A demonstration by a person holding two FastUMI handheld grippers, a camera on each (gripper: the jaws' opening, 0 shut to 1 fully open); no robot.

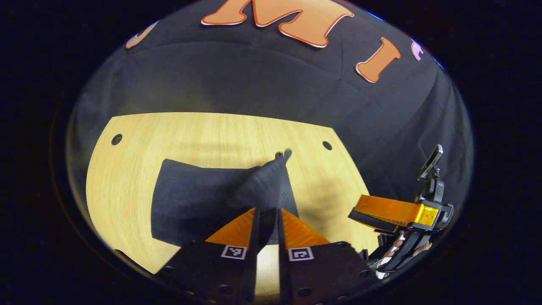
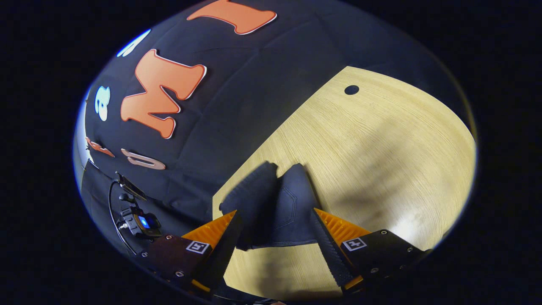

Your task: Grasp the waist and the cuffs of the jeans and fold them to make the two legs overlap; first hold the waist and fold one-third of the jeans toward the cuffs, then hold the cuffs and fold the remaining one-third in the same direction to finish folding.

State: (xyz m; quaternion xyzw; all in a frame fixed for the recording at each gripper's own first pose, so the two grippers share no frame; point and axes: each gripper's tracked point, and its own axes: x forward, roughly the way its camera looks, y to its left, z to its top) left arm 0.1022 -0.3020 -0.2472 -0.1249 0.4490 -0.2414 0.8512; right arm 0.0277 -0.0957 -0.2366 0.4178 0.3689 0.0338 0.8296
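Left hand-held gripper pinches jeans; right hand-held gripper gapes around them.

Jeans: dark, matt denim cloth, stitched seams | Table: pale wood-grain top, smooth, faint sheen at right | Booth wall: matt black cloth, creased

Both views low, close — shared table, seemingly.

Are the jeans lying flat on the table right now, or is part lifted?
Partly lifted. The left gripper pinches a raised peak of the jeans, while the rest lies flat on the table.
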